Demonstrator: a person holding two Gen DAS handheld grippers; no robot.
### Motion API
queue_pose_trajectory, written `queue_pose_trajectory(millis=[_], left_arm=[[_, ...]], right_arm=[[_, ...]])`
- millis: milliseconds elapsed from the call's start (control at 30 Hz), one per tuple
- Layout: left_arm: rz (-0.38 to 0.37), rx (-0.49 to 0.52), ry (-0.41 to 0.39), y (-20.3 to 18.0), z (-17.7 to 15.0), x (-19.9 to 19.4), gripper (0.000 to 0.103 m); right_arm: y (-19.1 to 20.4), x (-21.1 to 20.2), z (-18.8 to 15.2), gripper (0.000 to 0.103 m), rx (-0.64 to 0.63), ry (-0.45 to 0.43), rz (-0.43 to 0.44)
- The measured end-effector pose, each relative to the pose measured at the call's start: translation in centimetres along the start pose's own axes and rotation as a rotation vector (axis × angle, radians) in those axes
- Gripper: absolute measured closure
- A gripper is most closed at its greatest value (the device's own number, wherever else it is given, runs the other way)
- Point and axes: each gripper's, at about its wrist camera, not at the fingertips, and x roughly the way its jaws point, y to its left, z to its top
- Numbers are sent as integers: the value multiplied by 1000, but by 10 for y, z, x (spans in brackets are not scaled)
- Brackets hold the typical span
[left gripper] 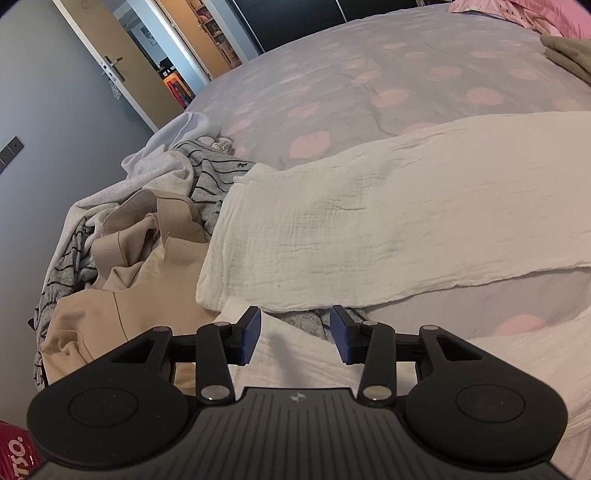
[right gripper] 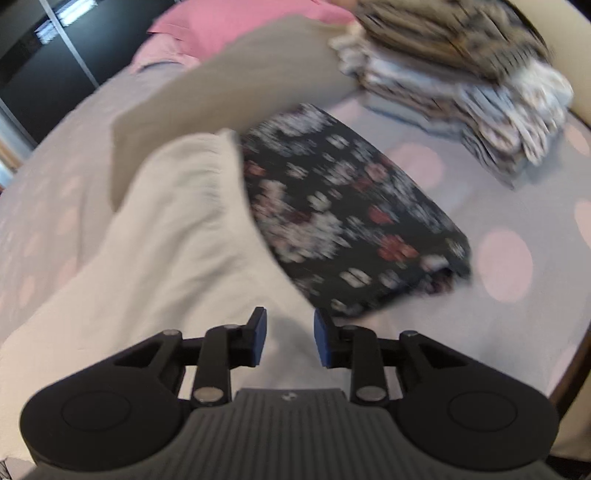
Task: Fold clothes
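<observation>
- A bed in a grey sheet with pink dots is carrying everything.
- A cream crinkled cloth is lying spread across it.
- A heap of unfolded clothes is sitting at its left edge.
- A dark floral garment is lying folded beside the cream cloth.
- A stack of folded clothes is resting farther back.
- Pink bedding is lying at the far end.

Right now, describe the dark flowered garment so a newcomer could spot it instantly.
Start at the bed with its pink-dotted cover. The dark flowered garment lies folded there, just right of the cream cloth. It is the only black piece, printed with white and red flowers.
</observation>
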Motion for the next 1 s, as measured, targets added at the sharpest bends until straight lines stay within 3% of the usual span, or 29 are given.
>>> queue_pose_trajectory(millis=[200,333,400,433,467,567,700,1000], left_arm=[[-20,10,-29,-6,10,-2,64],[-19,31,-25,-11,10,-1,64],[-14,35,-22,-11,8,-1,64],[-13,36,-21,-11,8,-1,64],[-14,36,-22,-10,7,-1,64],[-15,35,-26,-8,4,-2,64],[-18,34,-31,-5,0,-3,64],[-24,29,-40,6,-12,-10,64]], right_arm=[[-25,24,-11,50,88,81,14],[-25,39,-19,52,84,127,13],[-23,39,-21,72,78,135,18],[-20,37,-21,75,68,130,15],[-17,35,-21,88,58,125,13],[-10,16,-18,92,57,92,36],[1,-21,-8,93,67,-7,143],[42,-51,22,94,82,-212,238]])
